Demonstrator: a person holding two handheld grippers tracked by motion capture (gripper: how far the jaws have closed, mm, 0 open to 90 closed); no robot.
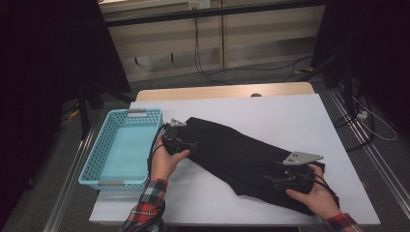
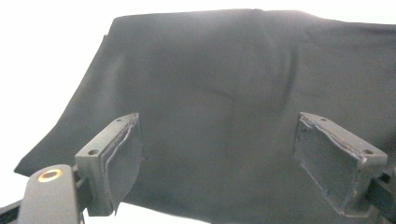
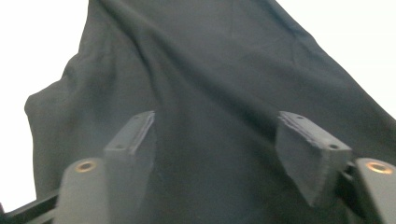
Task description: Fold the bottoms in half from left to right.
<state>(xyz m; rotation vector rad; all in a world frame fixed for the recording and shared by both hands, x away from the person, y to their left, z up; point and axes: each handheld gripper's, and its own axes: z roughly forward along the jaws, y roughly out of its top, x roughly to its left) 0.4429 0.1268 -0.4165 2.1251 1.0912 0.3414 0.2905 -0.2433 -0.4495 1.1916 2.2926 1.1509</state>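
Note:
A black cloth (image 1: pixel 237 154) lies flat and slantwise on the white table (image 1: pixel 285 113), running from the middle left down to the front right. My left gripper (image 1: pixel 189 144) rests at the cloth's upper left end. In the left gripper view its jaws stand wide apart over the dark fabric (image 2: pixel 219 93), and my left gripper (image 2: pixel 219 163) has nothing pinched between the pads. My right gripper (image 1: pixel 274 178) sits on the cloth's front right end. Its jaws are also apart in the right gripper view, where my right gripper (image 3: pixel 215 158) hovers over wrinkled cloth (image 3: pixel 201 74), gripping nothing.
A light blue plastic basket (image 1: pixel 93 162) stands at the table's left edge, close to the left hand. Bare white surface lies behind the cloth and along the front edge. Cables run across the floor beyond the table.

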